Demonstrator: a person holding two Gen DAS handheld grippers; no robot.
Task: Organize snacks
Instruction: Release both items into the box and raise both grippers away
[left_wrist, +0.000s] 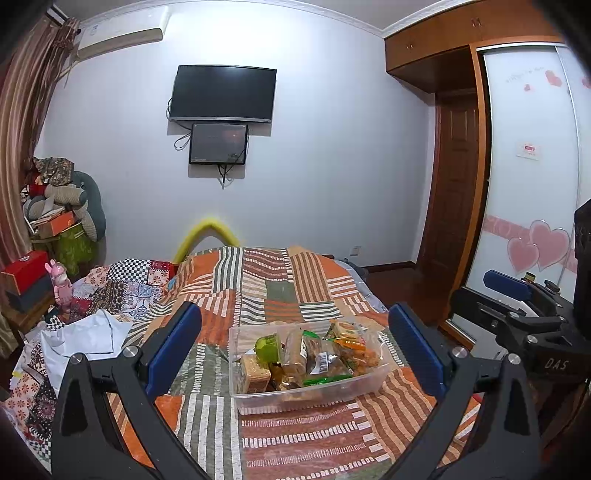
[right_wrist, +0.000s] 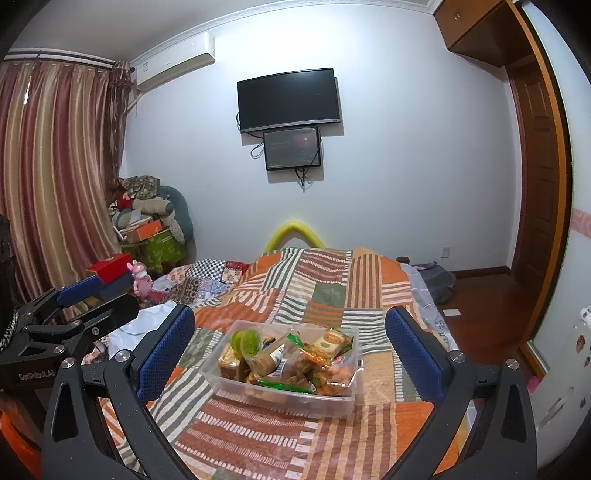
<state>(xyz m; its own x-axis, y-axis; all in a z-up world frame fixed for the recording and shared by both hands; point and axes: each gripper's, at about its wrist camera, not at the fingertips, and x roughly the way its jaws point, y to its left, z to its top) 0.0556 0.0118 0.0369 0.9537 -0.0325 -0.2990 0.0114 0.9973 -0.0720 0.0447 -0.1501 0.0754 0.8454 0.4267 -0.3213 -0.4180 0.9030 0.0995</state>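
Note:
A clear plastic box (left_wrist: 243, 397) (right_wrist: 345, 400) stands on the patchwork bedspread (left_wrist: 280, 291) (right_wrist: 332, 291), filled with several wrapped snacks (left_wrist: 317, 356) (right_wrist: 295, 360), among them a green jelly cup (left_wrist: 266, 348) (right_wrist: 251, 341). My left gripper (left_wrist: 295, 350) hovers open above the bed, its blue pads either side of the box in view, nothing held. My right gripper (right_wrist: 291, 350) is open too, equally empty, short of the box. Each gripper shows at the edge of the other's view: the right gripper (left_wrist: 517, 295), the left gripper (right_wrist: 85, 295).
Crumpled white cloth (left_wrist: 88, 334) and quilts lie on the bed's left side. Boxes, a pink toy (left_wrist: 61, 282) and piled cushions (right_wrist: 155, 210) fill the left corner by the curtain. A wardrobe with sliding doors (left_wrist: 532, 177) and wooden floor (right_wrist: 480, 306) are on the right.

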